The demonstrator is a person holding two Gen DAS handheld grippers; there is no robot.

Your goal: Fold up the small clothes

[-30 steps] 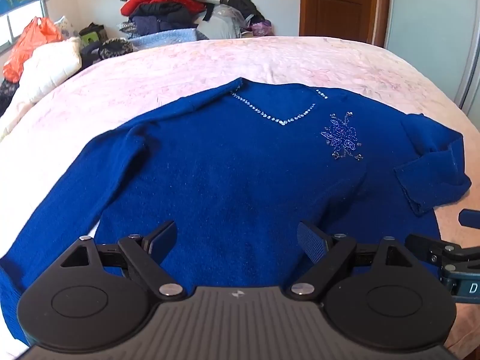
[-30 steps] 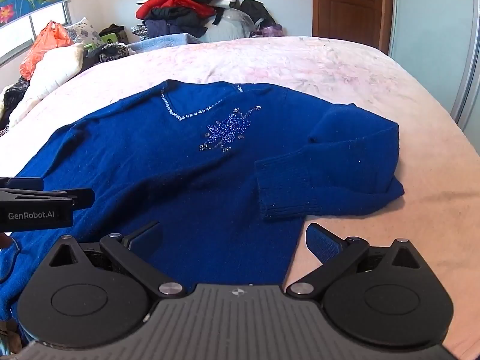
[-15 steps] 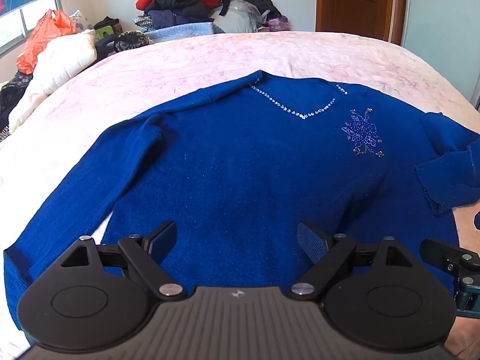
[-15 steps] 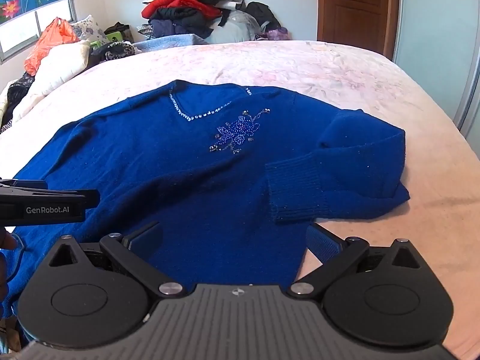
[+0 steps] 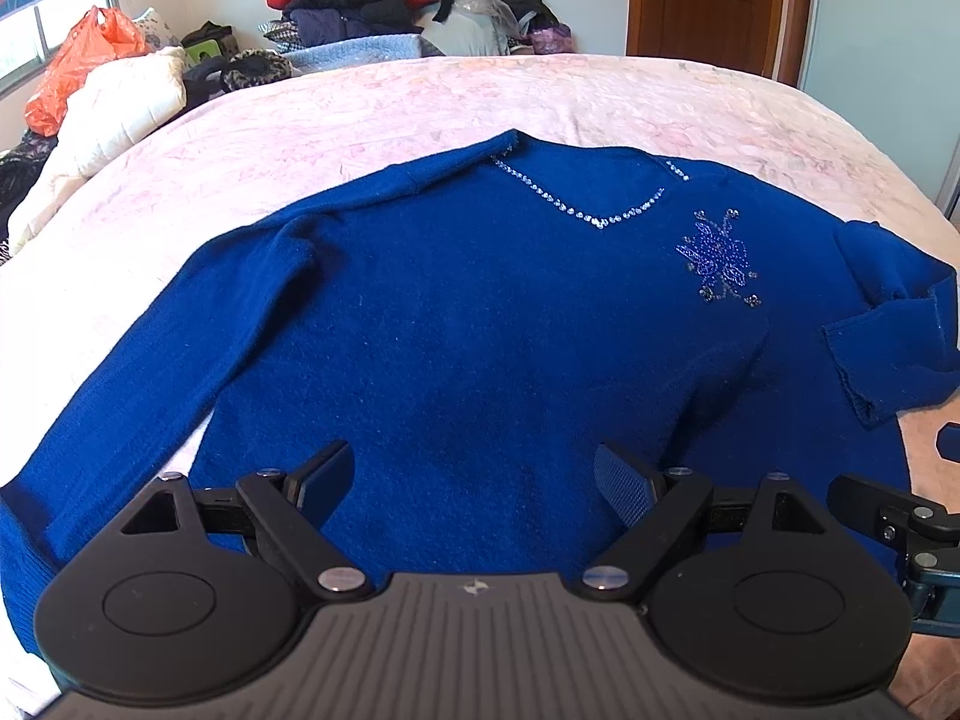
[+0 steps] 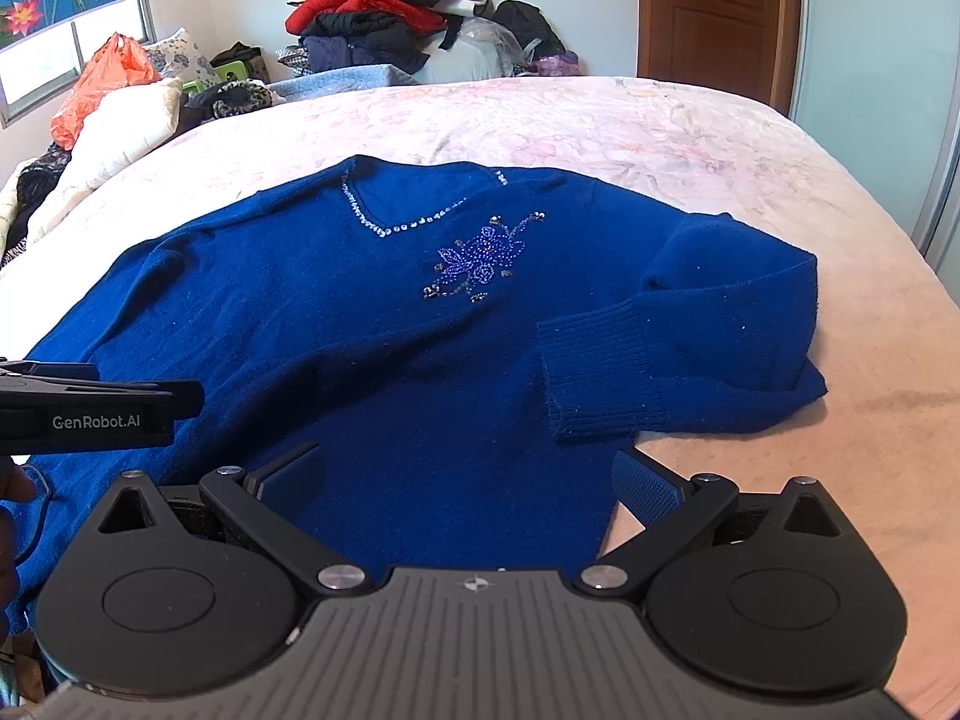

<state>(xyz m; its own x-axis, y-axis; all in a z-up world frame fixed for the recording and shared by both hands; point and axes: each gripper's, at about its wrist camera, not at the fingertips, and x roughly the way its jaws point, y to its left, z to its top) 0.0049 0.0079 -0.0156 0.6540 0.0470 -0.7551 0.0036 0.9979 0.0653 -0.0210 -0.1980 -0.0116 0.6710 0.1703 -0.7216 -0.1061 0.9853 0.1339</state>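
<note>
1. Blue sweater (image 5: 480, 330) spread front-up on pink bed cover (image 5: 600, 102), neckline toward far side, hem nearest the cameras.
2. Left gripper (image 5: 474, 480) spread wide, nothing pinched; poised over the hem area, contact not shown.
3. Right gripper (image 6: 468, 480) also spread wide, empty; near finger over the sweater's side edge, other finger over bare cover.
4. Step, judged: early in the fold. One sleeve (image 6: 690, 330) already turned in across the body, other sleeve (image 5: 150, 390) lying straight out. Neither tool gripping.
5. Next move, probably: pinch the outstretched sleeve near its cuff and carry it over the chest; needs only one cloth layer caught, no dragging of the body.
6. Left view only: full run of the outstretched sleeve to its cuff at frame edge.
7. Right view only: ribbed cuff (image 6: 600, 372) of folded sleeve lying on the body; left gripper's side at left edge; fingertip of a hand (image 6: 12, 486).
8. Both views: clothes pile (image 6: 390, 18) beyond bed, untouched.
</note>
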